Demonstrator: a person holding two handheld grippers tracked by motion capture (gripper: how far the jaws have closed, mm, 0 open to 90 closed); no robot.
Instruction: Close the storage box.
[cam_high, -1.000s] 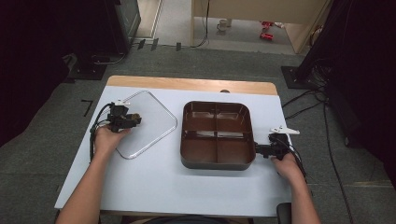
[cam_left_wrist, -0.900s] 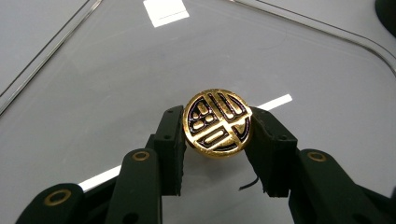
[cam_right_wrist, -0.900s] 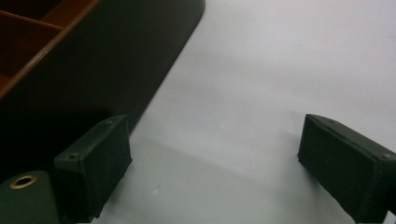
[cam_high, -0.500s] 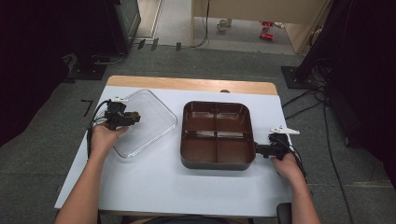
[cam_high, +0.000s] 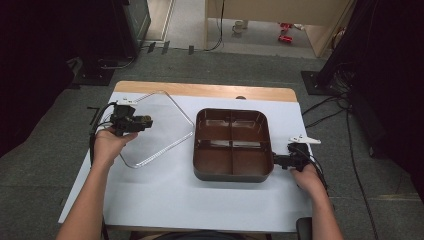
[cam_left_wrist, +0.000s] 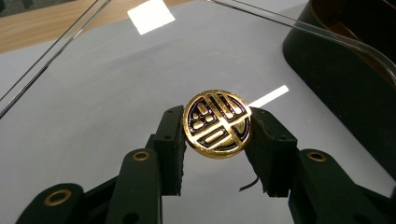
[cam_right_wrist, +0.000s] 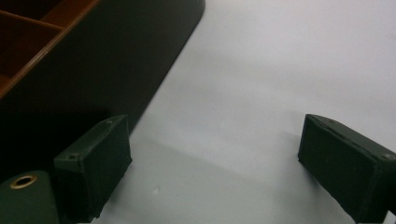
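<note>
A: Quick count. One clear lid (cam_high: 156, 127), one dark tray (cam_high: 233, 145), two tools. Agree?

B: Yes. The tray has four compartments (two by two), brown inside and black outside. It sits flat on the white counter (cam_high: 165, 195), right of centre.

A: Left tool (cam_high: 134, 121)?

B: In its own view (cam_left_wrist: 218, 122) the jaws are closed on one round gold knob (cam_left_wrist: 217, 123), one pad on each side. The knob sits on the transparent lid, so the lid is held by it. In the high view the lid lies left of the tray, tilted, its right edge close to the tray's left wall.

A: Is the lid touching the tray?

B: Can't tell from above. In the left gripper view the lid's rim passes in front of the tray wall (cam_left_wrist: 345, 88).

A: Right tool (cam_high: 278, 161)?

B: It is at the tray's right wall near the front corner, low on the counter. In its own view (cam_right_wrist: 215, 163) the jaws stand wide apart with nothing between them (bare counter there). One pad is right by the tray's black side (cam_right_wrist: 107, 70).

A: One person, two hands?

B: Yes, one hand per tool.
</note>
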